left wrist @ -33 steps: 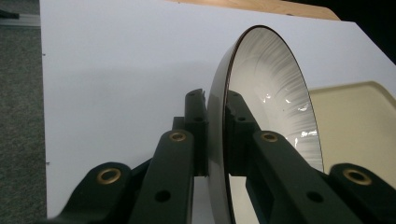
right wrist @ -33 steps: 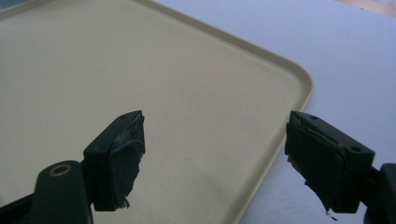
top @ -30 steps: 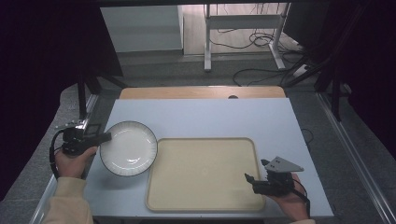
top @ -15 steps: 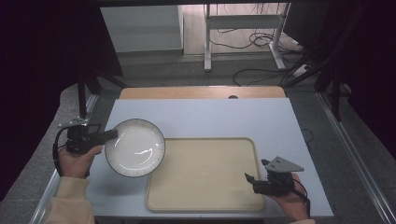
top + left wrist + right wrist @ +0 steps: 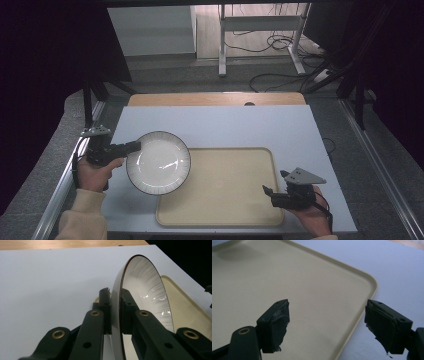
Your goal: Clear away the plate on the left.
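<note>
Presently, left gripper (image 5: 134, 146) clamped on plate (image 5: 159, 162) rim at plate's 10 o'clock, jaws either side of rim. Plate white, dark-edged, overlapping tray (image 5: 222, 186) at tray's 9 o'clock edge. Whether plate touches tray: cannot tell. Right gripper (image 5: 266, 192) released, jaws wide apart, at tray's 4 o'clock corner, gripping nothing. Tray beige, on white table (image 5: 225, 125).
</note>
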Available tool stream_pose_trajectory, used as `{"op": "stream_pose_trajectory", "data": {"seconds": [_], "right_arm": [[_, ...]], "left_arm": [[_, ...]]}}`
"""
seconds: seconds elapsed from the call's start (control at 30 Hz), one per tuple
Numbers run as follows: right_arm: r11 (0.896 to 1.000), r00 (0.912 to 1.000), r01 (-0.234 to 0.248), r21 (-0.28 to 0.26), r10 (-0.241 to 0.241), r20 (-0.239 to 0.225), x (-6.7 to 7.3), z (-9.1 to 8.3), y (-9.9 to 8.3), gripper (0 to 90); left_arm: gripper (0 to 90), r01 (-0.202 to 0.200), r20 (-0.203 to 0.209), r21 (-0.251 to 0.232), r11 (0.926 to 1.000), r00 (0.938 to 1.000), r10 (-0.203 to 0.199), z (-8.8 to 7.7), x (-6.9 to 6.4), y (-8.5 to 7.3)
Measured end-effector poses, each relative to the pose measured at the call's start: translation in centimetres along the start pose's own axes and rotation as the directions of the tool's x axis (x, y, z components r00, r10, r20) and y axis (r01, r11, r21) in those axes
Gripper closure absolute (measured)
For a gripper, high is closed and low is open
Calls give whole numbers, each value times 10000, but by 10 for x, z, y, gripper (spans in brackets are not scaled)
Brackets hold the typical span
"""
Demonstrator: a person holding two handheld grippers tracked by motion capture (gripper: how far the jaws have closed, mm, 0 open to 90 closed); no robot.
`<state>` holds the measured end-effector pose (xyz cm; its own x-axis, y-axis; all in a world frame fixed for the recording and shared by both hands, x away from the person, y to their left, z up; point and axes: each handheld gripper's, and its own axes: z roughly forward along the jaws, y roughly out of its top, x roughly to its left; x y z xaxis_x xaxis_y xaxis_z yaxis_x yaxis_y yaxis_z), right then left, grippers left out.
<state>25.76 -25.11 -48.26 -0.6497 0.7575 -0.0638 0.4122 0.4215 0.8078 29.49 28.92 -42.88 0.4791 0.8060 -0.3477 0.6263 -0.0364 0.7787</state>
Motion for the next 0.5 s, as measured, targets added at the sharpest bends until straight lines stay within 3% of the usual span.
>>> {"op": "stream_pose_trajectory", "data": {"seconds": [0.5], "right_arm": [[10000, 10000, -57, -62, 57, -34, 0, -1, 0, 202]], "left_arm": [[829, -352, 296, 337, 9988, 9990, 342, 16, -26, 2]]}}
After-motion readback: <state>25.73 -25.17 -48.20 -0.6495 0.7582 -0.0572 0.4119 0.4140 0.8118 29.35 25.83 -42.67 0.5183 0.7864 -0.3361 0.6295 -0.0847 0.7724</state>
